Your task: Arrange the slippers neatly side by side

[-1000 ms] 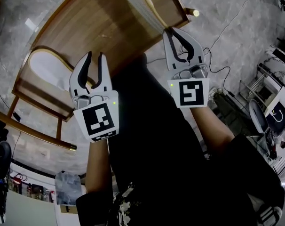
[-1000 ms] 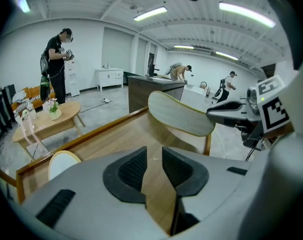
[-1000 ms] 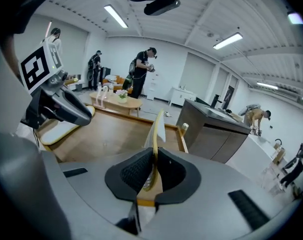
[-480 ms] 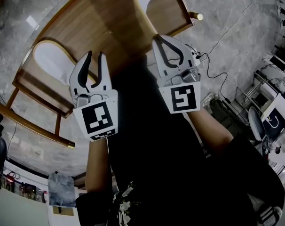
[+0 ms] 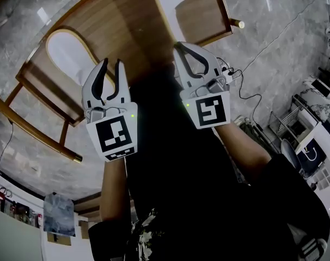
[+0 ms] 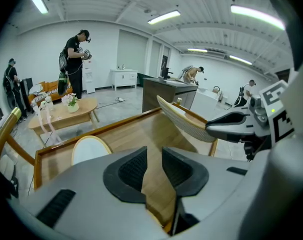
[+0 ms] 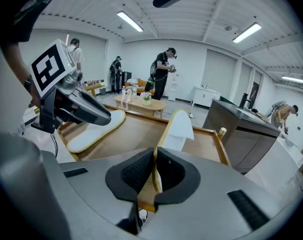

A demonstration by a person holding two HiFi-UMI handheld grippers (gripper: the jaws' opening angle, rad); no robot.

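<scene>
A white slipper [image 5: 67, 53] with a tan rim lies flat on the wooden table [image 5: 127, 26], at its left end; the left gripper view also has this flat slipper [image 6: 89, 149]. The second slipper [image 7: 179, 126] stands on its edge, and my right gripper [image 7: 154, 156] is shut on its tan rim. In the head view this held slipper [image 5: 164, 4] rises just beyond the right gripper [image 5: 181, 48]. My left gripper [image 5: 111, 69] hovers beside the flat slipper, jaws slightly apart, with only bare wood showing between them [image 6: 154, 156].
The table has a raised rim and brass-tipped legs [image 5: 240, 24] on a marble floor. A black cable [image 5: 252, 91] runs across the floor at right, near wire shelving [image 5: 295, 124]. A dark counter [image 7: 241, 129], a small coffee table [image 6: 66, 111] and several people stand farther off.
My right gripper has shifted left toward the left gripper, carrying the upright slipper with it. The left gripper has stayed almost where it was.
</scene>
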